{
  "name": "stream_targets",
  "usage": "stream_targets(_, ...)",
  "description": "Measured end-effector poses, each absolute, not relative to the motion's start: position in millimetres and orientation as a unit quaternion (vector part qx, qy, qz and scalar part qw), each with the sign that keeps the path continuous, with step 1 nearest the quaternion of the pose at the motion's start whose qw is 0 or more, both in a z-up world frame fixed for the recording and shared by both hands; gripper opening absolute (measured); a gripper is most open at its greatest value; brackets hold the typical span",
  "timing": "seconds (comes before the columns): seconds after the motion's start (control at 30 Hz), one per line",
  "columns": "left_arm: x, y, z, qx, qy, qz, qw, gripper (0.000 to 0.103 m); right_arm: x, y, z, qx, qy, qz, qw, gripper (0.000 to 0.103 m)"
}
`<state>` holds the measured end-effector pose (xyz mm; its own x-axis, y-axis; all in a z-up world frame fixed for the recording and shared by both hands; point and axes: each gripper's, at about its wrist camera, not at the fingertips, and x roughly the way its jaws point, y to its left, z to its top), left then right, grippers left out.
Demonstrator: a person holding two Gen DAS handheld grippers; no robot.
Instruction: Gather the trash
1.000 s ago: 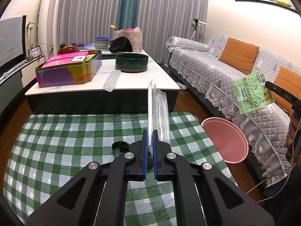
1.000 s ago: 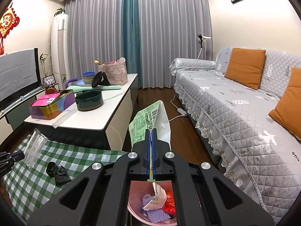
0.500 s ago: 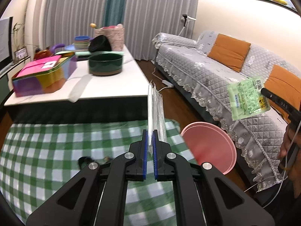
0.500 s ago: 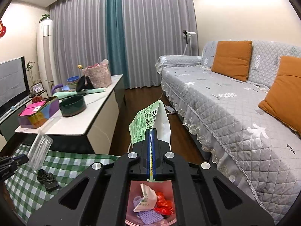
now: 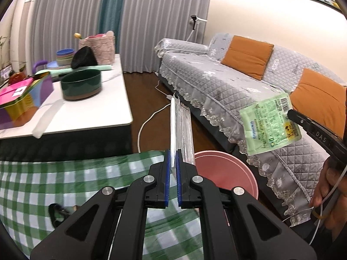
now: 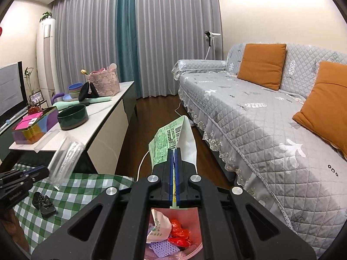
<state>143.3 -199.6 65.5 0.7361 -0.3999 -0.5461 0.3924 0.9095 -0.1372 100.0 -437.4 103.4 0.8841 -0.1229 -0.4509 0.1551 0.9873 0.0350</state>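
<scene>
Carrying two pieces of trash to the pink bin point(image 5: 225, 173): the left tool point(image 5: 172, 169) is clamped on a clear plastic wrapper point(image 5: 181, 130) that stands up from its closed jaws, and the right tool point(image 6: 174, 173) is pinched tight on a green printed packet point(image 6: 168, 143). In the right wrist view the bin's mouth sits at 6 o'clock directly beneath the packet, with paper and red scraps inside, so I judge the next move for that hand is simply to part the jaws. The left tool must first travel toward 3 o'clock, past the edge of the green checked counter point(image 5: 65, 182). A dark crumpled scrap point(image 6: 43, 201) lies on the cloth, not yet collected. Open floor runs between the sofa's point(image 6: 260, 130) lace skirt and the white coffee table point(image 6: 104, 117); the two tools are near each other over the bin.
</scene>
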Motion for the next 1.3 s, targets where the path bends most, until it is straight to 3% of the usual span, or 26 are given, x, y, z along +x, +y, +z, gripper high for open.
stream_targets(1.17, 164.2, -268.4, -0.6, 0.002, 0.349, -0.275, 0.896, 0.005, 118.9, -443.5, 70.3, 0.012, 0.281, -0.102, 0.954, 0.002)
stream_targets(1.27, 168.1, -276.0, -8.4, 0.008, 0.365, -0.290, 0.885, 0.006, 121.9, -444.1, 66.8, 0.010, 0.290, -0.107, 0.951, 0.008)
stream_targets(1.3, 168.8, -276.8, -9.7, 0.012, 0.366, -0.286, 0.886, 0.010, 123.1, -444.1, 65.8, 0.009, 0.294, -0.110, 0.949, 0.020)
